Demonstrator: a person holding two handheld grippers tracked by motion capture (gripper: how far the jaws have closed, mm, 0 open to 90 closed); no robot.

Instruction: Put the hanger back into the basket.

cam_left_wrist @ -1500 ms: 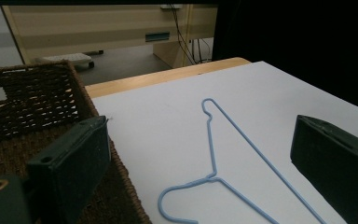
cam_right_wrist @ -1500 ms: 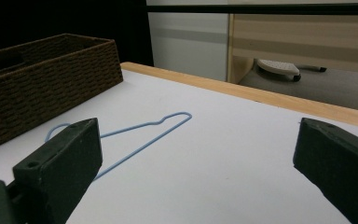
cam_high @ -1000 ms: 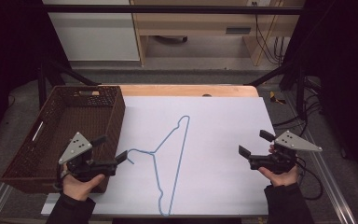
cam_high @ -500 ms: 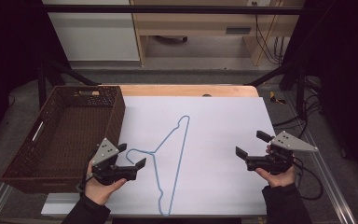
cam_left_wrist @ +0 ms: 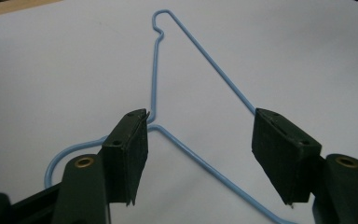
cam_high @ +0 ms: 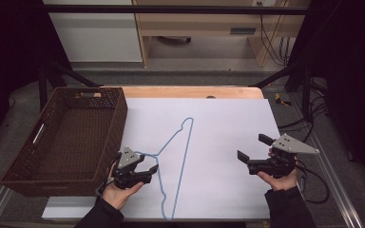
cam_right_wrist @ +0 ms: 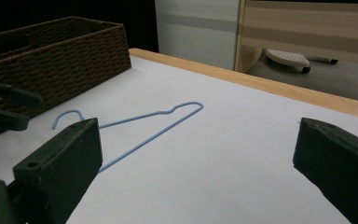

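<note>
A light blue wire hanger (cam_high: 184, 164) lies flat on the white sheet, its hook pointing toward the basket. My left gripper (cam_high: 152, 170) is open at the hanger's neck. In the left gripper view the left gripper (cam_left_wrist: 207, 154) straddles the hanger (cam_left_wrist: 205, 53): one jaw tip sits right at the twisted neck and one shoulder wire runs between the jaws. My right gripper (cam_high: 252, 147) hovers open over bare sheet at the right, well away from the hanger. The right gripper (cam_right_wrist: 198, 168) holds nothing, and the hanger (cam_right_wrist: 158, 133) lies beyond it.
A brown wicker basket (cam_high: 119, 118) stands at the table's left, just beside my left hand, and its wall (cam_right_wrist: 65, 51) shows in the right gripper view. The white sheet (cam_high: 228, 123) covers the table, with a wooden edge (cam_high: 195, 91) at the back. Cables hang at the right.
My left gripper has moved right from beside the basket to the hanger's neck and now straddles it. The right gripper has drifted slightly left. The hanger has not moved.
</note>
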